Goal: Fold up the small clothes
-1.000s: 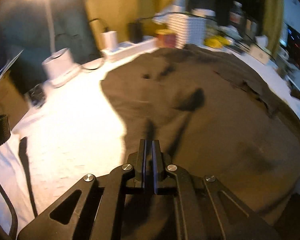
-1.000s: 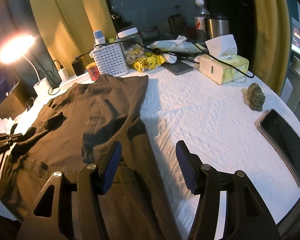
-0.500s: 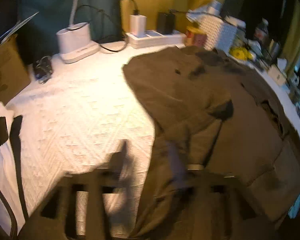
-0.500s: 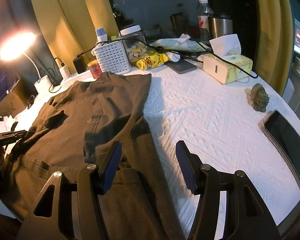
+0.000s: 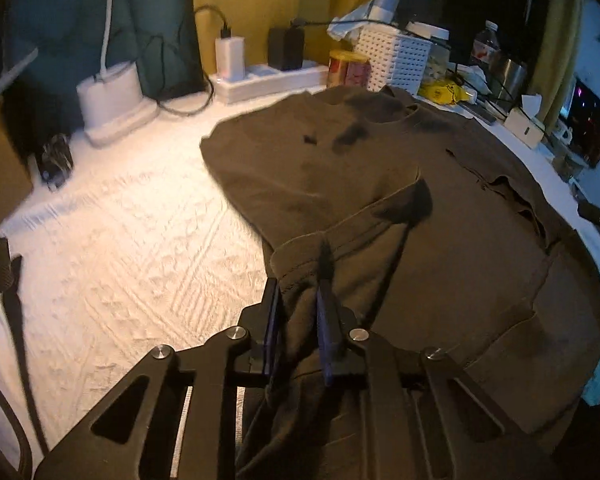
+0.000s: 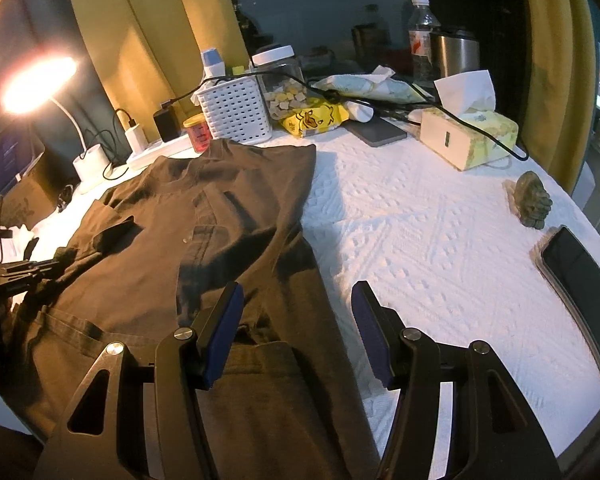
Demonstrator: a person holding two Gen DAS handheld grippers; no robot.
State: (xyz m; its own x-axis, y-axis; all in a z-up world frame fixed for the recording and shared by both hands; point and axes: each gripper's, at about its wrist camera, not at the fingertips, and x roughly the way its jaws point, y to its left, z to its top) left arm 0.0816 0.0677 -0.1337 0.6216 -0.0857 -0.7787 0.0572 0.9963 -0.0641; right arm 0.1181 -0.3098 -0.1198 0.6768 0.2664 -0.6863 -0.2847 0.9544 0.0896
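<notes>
Your left gripper point(image 5: 298, 312) clamps a bunched sleeve point(image 5: 340, 248) of the dark brown shirt point(image 5: 440, 208), the cloth pinched between its two pads in the lower centre of the left wrist view. The sleeve rises off the desk point(image 5: 132, 240) in a taut ridge, which suggests you are holding it up so that it can be carried across the body of the garment for a first fold. Your right gripper point(image 6: 298, 332) hangs with its blue-padded fingers point(image 6: 224, 332) wide apart over the lower part of the shirt point(image 6: 204, 248), gripping nothing; it seems placed there to pin or catch the hem side when the sleeve comes over.

The shirt lies spread flat on the white textured cloth of the desk point(image 6: 440, 232), filling the left half of the right wrist view. Its long axis runs from the bottom of that frame, under your open gripper, up toward the collar point(image 6: 220, 150) at upper centre, so the neck points away from you at the white perforated basket point(image 6: 236, 110) and the red-lidded jar point(image 6: 198, 132). The far sleeve, in the left gripper point(image 6: 24, 270), stretches out to the left edge of that frame.

The tissue box point(image 6: 468, 140), a small dark figurine point(image 6: 530, 200) and a phone point(image 6: 580, 284) sit on the right side, well apart from the garment.
</notes>
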